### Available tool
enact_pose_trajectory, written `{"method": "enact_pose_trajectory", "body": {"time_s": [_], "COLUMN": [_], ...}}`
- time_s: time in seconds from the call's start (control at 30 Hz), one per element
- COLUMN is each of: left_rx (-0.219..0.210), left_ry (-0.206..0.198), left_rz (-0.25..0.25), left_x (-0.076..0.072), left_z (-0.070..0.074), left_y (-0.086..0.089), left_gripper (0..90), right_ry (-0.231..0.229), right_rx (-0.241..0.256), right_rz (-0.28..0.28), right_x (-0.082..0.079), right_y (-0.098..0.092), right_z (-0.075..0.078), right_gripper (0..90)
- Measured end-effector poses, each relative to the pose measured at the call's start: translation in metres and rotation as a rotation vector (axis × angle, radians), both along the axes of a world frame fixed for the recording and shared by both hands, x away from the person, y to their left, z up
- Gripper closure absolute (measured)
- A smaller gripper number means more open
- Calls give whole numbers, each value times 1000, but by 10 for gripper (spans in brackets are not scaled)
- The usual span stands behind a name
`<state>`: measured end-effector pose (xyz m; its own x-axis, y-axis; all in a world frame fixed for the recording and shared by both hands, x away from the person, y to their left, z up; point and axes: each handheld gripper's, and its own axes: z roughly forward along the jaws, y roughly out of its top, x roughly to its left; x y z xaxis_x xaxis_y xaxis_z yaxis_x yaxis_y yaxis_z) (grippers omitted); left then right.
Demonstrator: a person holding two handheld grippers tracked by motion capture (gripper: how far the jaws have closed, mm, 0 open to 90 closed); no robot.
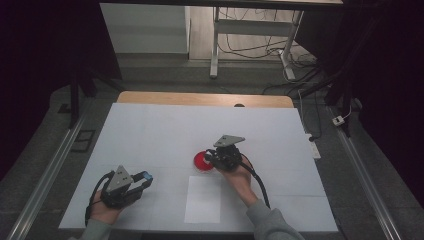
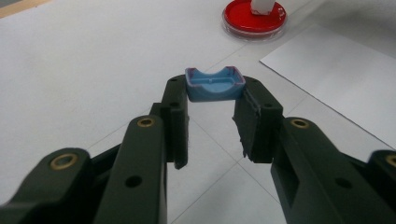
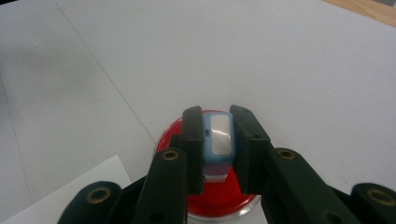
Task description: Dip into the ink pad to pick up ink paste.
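- The left gripper [image 2: 215, 100] is clamped on a small blue cap [image 2: 215, 85], a shallow open-topped plastic piece with a curved cut in its rim, pinched by its two ends between the tips of the jaws.
- In the high view this left gripper [image 1: 145, 178] sits near the front left of the worktop [image 1: 150, 130], held in the person's left hand [image 1: 105, 210], with the blue cap [image 1: 146, 175] showing at its tip.
- The right gripper [image 3: 218, 140] is closed on a small blue block with a pale, glossy face [image 3: 218, 135], held on both sides by the jaws.
- That block hangs directly over a red dish [image 3: 224, 205] with a clear rim; whether the block touches the dish cannot be told.
- In the high view the right gripper [image 1: 212, 159] is near the middle of the worktop, tilted down over the red dish [image 1: 202, 162], gripped by the person's right hand [image 1: 240, 177].
- In the left gripper view the red dish [image 2: 254, 18] lies well beyond the cap, with a whitish piece [image 2: 264, 5] standing in it.
- A white sheet of paper [image 1: 202, 199] lies flat just in front of the dish, between the two hands.
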<state>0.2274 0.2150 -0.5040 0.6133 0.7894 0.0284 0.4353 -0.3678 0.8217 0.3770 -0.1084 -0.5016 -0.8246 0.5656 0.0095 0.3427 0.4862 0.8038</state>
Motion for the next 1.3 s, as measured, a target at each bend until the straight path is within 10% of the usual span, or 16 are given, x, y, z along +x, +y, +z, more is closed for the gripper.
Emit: {"method": "enact_pose_trajectory", "body": {"time_s": [1.3], "left_rx": [2], "left_ry": [3], "left_rz": [1], "left_x": [0], "left_z": [0], "left_y": [1], "left_gripper": [661], "right_ry": [-26], "right_rx": [-12], "right_rz": [4], "right_x": [-2], "right_y": [3], "right_z": [-7], "right_gripper": [757]}}
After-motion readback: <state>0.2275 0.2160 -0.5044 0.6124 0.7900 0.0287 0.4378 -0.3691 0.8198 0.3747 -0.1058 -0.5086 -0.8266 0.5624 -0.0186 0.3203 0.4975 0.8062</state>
